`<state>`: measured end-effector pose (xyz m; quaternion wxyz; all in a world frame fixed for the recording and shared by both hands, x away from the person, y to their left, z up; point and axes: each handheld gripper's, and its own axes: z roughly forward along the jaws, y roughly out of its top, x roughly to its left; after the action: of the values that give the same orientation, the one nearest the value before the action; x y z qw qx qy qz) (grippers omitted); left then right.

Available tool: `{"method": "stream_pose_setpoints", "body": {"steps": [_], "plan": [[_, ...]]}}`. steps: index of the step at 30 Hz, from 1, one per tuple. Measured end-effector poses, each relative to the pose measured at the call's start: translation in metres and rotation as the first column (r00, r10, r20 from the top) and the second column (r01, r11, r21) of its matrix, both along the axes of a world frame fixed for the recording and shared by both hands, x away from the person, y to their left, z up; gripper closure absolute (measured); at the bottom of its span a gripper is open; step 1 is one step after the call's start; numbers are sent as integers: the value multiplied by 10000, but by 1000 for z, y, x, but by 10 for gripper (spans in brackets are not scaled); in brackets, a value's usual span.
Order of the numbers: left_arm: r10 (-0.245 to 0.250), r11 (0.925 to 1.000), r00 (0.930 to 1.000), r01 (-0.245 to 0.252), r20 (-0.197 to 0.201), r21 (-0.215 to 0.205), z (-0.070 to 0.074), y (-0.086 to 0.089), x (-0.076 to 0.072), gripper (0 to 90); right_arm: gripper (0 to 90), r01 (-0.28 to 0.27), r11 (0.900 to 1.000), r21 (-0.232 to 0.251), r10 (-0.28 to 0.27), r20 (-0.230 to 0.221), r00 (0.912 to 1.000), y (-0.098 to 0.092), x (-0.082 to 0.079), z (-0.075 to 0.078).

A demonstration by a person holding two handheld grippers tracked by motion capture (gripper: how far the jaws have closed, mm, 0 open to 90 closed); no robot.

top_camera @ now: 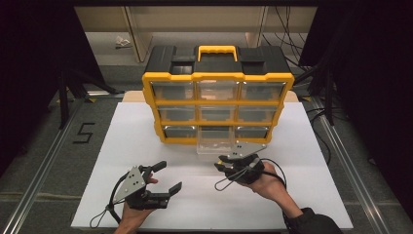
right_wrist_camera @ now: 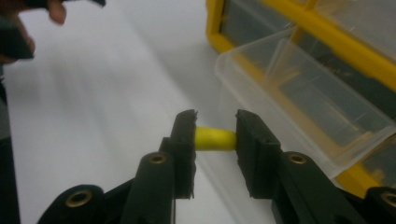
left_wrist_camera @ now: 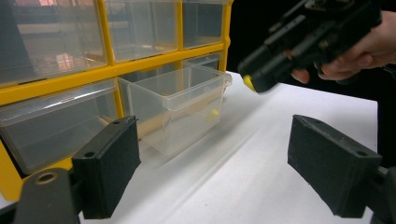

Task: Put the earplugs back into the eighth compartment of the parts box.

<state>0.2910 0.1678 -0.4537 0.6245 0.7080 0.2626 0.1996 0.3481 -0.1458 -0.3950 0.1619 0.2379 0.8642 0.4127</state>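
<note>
A yellow-and-black drawer cabinet (top_camera: 217, 92) stands at the back of the white board. Its bottom middle clear drawer (top_camera: 215, 145) (left_wrist_camera: 180, 100) (right_wrist_camera: 308, 93) is pulled out toward me. My right gripper (top_camera: 223, 163) (right_wrist_camera: 215, 139) hovers just in front of that drawer, shut on a small yellow cylinder (right_wrist_camera: 214, 139) (left_wrist_camera: 249, 83) clamped end to end between its pads. My left gripper (top_camera: 168, 176) (left_wrist_camera: 215, 168) rests low at the front left, open, with nothing between its jaws. A small yellow thing (left_wrist_camera: 214, 112) shows through the drawer's wall.
The white board (top_camera: 146, 141) lies on a grey floor-like surface with metal rails (top_camera: 44, 161) on both sides. A black number mark (top_camera: 84, 132) sits left of the board. Cables trail behind the cabinet at the right.
</note>
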Motion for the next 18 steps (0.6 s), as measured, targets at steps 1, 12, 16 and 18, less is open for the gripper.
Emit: {"method": "stream_pose_setpoints", "body": {"steps": [1,12,16,18], "plan": [[-1,10000,10000,1,4,-3,0,0,0,165,693,144,9997,175,-146,158,9998,0,3,3],[16,10000,10000,-16,0,-12,0,0,0,165,693,959,9905,987,-1009,471,9938,-5,21,8],[28,10000,10000,-28,-30,-36,0,0,1,166,692,1135,9868,1154,-1195,469,9917,-7,27,8],[31,10000,10000,-31,-24,-23,0,0,1,166,691,1247,9841,1262,-1312,453,9903,-7,30,9]]}}
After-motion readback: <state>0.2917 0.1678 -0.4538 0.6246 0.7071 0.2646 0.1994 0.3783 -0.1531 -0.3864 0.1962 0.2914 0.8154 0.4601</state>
